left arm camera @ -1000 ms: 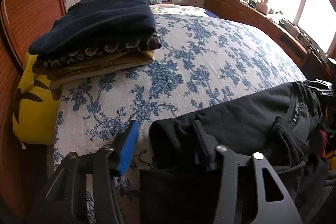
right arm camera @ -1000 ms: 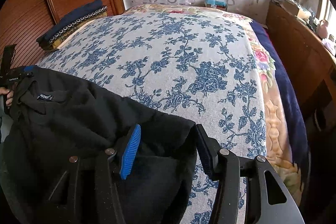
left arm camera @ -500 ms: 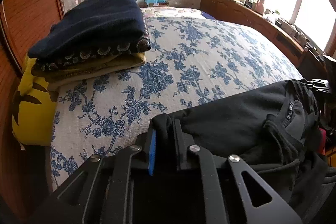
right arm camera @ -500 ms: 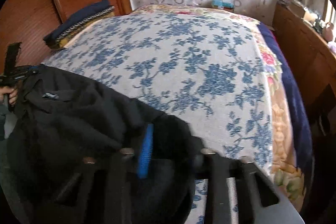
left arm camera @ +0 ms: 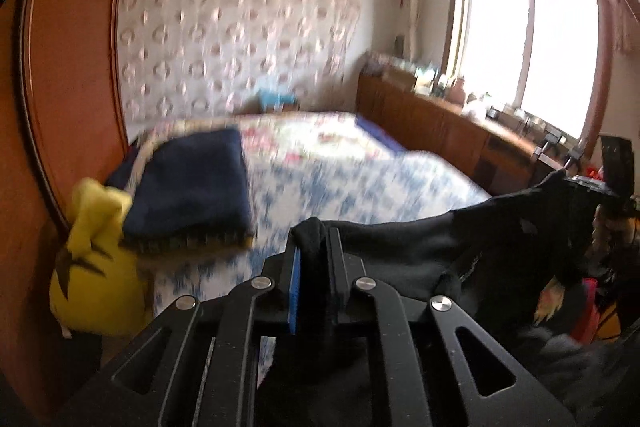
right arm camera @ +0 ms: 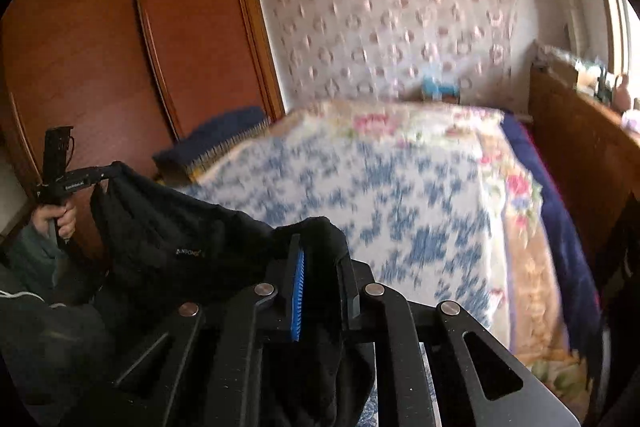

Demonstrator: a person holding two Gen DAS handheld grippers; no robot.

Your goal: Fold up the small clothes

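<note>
A black garment (left arm camera: 420, 247) hangs stretched between my two grippers above the near end of the bed (left arm camera: 360, 179). My left gripper (left arm camera: 314, 247) pinches one corner of the cloth, its jaws still closing tight on the fabric. My right gripper (right arm camera: 320, 251) pinches the other corner of the black garment (right arm camera: 180, 227) the same way, also still closing. The right wrist view shows the left gripper (right arm camera: 76, 181) at the far left, with a hand (right arm camera: 56, 219) on its handle. The image is blurred.
A stack of folded clothes (left arm camera: 192, 183) with a navy piece on top lies at the bed's left edge, with a yellow cushion (left arm camera: 92, 267) below it. A wooden wardrobe (right arm camera: 120, 47) stands left, and a low wooden cabinet (left arm camera: 440, 131) runs under the window on the right.
Both grippers went from open around the garment's edge to shut on it, then rose and tilted up, lifting the black garment off the bed.
</note>
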